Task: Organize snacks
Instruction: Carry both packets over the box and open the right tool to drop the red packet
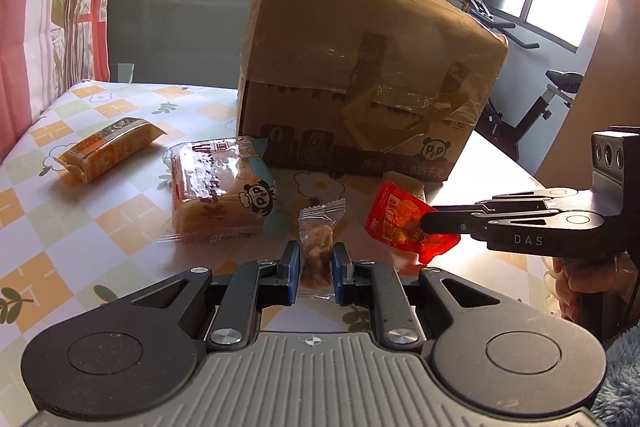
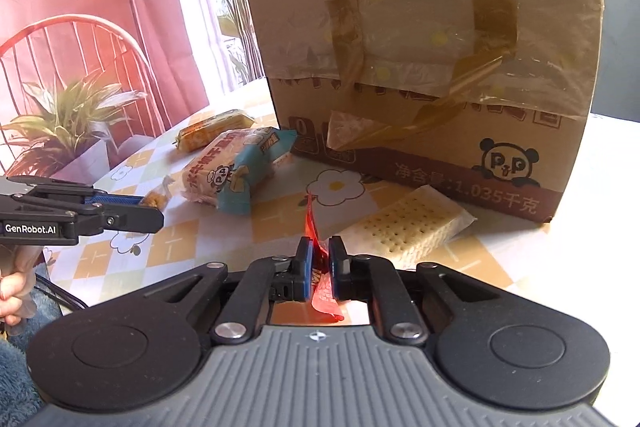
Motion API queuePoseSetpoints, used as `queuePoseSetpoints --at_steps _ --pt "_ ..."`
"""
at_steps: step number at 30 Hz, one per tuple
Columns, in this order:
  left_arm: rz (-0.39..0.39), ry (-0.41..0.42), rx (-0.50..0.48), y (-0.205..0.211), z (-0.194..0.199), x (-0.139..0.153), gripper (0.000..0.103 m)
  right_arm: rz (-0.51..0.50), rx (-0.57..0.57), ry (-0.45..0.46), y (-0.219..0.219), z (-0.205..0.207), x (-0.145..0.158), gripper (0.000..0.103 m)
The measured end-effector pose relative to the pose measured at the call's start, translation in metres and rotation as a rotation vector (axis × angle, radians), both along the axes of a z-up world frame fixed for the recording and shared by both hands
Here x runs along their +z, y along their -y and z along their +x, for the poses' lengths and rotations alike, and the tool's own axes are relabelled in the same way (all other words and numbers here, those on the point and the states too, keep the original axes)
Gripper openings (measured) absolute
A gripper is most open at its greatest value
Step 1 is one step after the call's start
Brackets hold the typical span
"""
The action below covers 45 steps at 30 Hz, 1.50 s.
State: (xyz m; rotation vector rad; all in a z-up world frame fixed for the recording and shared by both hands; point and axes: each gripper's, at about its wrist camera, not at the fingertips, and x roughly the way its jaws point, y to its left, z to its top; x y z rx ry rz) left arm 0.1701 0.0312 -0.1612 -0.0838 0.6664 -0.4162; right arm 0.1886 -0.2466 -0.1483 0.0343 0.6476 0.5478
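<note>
Sunlit windows and a pink curtain stand behind the surface (image 1: 120, 227), which carries a checked, flower-printed cloth. Cardboard box (image 1: 360, 75), taped and printed with a panda logo, stands upright toward the far edge. Left gripper (image 1: 316, 263): fingers nearly closed on a small clear snack packet (image 1: 318, 233), which is pinched between the blue pads. Right gripper (image 2: 320, 259): fingers closed on a red snack pouch (image 2: 325, 291), held edge-on between the pads; in the left wrist view the same pouch (image 1: 394, 219) hangs from the fingertips in front of the box. Bread pack (image 1: 218, 187) with panda print lies near the box's left front corner. Orange-wrapped bar (image 1: 106, 153) lies farther toward the left edge. Cracker pack (image 2: 408, 227) lies in front of the box, just beyond the right gripper.
</note>
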Motion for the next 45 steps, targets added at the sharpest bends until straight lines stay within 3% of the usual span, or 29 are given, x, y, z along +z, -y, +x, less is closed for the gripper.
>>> queuePoseSetpoints --at_steps 6,10,16,23,28,34,38,42,45 --pt "-0.003 -0.017 -0.007 0.001 0.001 -0.005 0.018 -0.013 -0.008 0.009 -0.002 0.001 -0.003 0.012" --pt "-0.003 -0.025 -0.005 0.002 0.002 -0.007 0.018 -0.029 -0.011 -0.018 -0.004 0.007 -0.006 0.023" --pt "0.001 -0.026 -0.001 0.002 0.003 -0.007 0.018 -0.034 0.021 -0.034 -0.01 0.009 -0.012 0.019" --pt "0.005 -0.015 0.016 0.001 0.005 0.0 0.018 0.019 0.036 0.017 -0.005 0.005 0.003 0.019" --pt "-0.016 0.074 0.031 0.0 0.015 0.038 0.018 0.075 0.059 0.105 0.002 -0.003 0.031 0.019" --pt "-0.028 0.263 -0.03 0.021 0.048 0.107 0.018 0.115 0.054 0.3 0.015 0.0 0.097 0.019" --pt "-0.02 0.374 -0.087 0.042 0.085 0.154 0.018 0.107 -0.007 0.393 0.03 0.021 0.139 0.019" --pt "0.014 0.396 -0.111 0.071 0.131 0.175 0.018 0.052 -0.105 0.424 0.043 0.055 0.161 0.019" --pt "0.076 0.37 -0.107 0.098 0.16 0.171 0.018 0.022 -0.204 0.369 0.054 0.086 0.158 0.019"
